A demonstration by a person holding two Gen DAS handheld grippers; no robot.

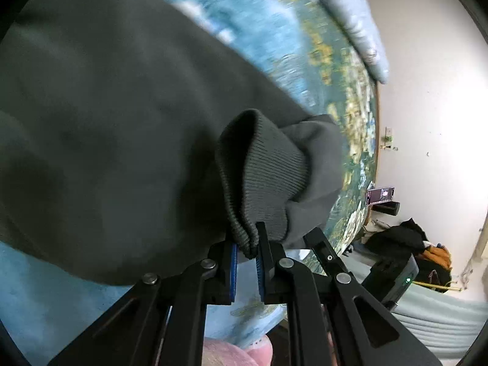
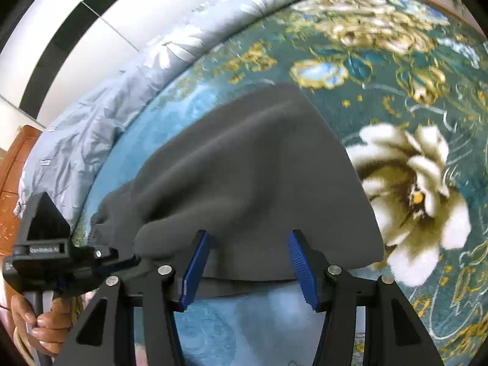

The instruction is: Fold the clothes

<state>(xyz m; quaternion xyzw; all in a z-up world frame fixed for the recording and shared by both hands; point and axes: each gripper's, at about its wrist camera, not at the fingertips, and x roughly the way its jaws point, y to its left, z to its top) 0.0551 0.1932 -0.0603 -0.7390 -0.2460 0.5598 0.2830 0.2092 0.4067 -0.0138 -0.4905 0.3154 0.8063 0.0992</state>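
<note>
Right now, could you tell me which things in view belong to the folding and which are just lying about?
Folding: dark grey garment, its ribbed cuff pinched in the left gripper, right gripper open.
Lying about: floral blanket, pale blue quilt, phone, dark clothes pile.

Each black hand-held gripper (image 2: 248, 262) has ribbed blue pads (image 2: 196, 267) and silver pivot screws (image 2: 166, 270).

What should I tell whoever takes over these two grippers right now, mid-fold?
Left gripper: shut on the ribbed cuff of the dark grey sweatshirt, sleeve lifted.
Right gripper: open, jaws astride the sweatshirt's near edge, gripping nothing.
The sweatshirt lies spread on the floral blanket on the bed.
Done: sleeve picked up. No finished fold is visible.
Left: lay the sleeve across the body, then probably fold the body with the right gripper's help.
</note>
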